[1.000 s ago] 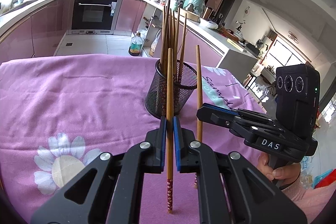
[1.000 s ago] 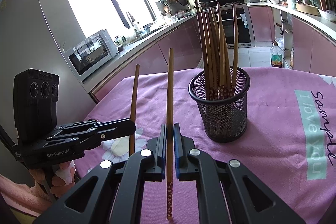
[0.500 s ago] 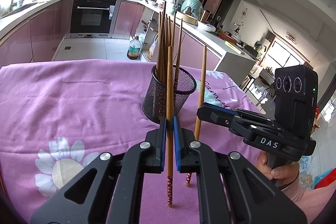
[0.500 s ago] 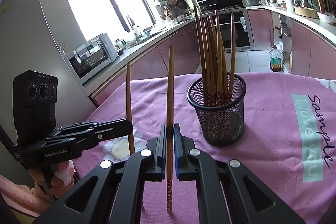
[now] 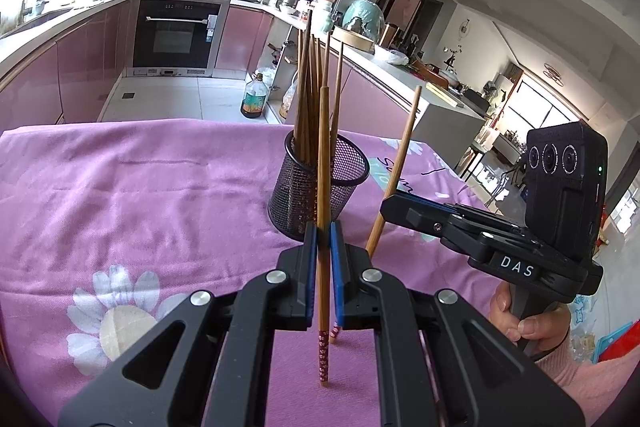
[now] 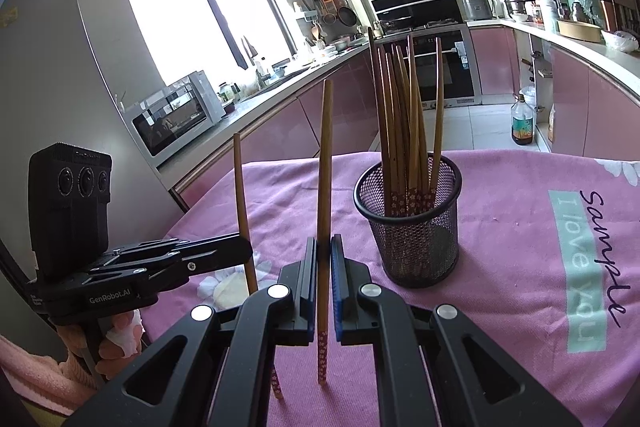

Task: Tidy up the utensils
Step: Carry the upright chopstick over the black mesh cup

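left gripper [image 5: 323, 239] fingers clamped on chopstick [image 5: 323, 163] | right gripper [image 6: 323, 251] pinching another [image 6: 325, 163] | risk: tall sticks may snag mesh holder [image 6: 408, 227], tipping it

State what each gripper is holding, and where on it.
The left gripper pinches one chopstick low on its shaft, just above the patterned end. The right gripper pinches another chopstick the same way. Both stand nearly upright.

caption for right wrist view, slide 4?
Right gripper clamps an upright chopstick beside a mesh holder of chopsticks on purple cloth.
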Motion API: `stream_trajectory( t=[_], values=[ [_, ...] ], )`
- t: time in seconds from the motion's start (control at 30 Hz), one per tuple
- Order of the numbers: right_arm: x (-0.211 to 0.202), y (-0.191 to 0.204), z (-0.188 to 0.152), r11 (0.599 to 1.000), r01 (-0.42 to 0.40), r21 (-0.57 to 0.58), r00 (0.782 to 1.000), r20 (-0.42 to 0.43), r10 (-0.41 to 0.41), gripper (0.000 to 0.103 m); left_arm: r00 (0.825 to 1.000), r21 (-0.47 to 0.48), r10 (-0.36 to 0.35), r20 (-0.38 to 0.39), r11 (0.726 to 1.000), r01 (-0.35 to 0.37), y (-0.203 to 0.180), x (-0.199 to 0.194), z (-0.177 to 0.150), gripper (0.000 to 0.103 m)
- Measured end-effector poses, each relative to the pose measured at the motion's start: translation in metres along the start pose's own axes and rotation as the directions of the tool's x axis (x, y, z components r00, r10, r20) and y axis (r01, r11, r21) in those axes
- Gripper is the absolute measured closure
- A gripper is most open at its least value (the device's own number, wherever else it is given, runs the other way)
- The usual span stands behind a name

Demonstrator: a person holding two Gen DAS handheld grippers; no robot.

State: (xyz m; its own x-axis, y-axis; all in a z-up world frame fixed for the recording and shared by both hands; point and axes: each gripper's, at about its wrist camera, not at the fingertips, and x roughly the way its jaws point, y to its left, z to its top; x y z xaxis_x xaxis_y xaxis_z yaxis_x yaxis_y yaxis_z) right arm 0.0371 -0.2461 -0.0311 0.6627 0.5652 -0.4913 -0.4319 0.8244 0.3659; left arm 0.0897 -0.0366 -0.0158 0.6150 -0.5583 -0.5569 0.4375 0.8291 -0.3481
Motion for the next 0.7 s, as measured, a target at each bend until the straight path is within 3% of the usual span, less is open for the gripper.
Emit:
stream_trajectory(
  t=[0.7],
  values=[
    [-0.0076,0.0004,0.0085,1.0,0.014,-0.014,0.999,0.047,-0.013,0.098,0.999,0.005,-0.016,0.031,1.0,0.015,-0.0015,-0.0061,0.0086,0.096]
  ],
)
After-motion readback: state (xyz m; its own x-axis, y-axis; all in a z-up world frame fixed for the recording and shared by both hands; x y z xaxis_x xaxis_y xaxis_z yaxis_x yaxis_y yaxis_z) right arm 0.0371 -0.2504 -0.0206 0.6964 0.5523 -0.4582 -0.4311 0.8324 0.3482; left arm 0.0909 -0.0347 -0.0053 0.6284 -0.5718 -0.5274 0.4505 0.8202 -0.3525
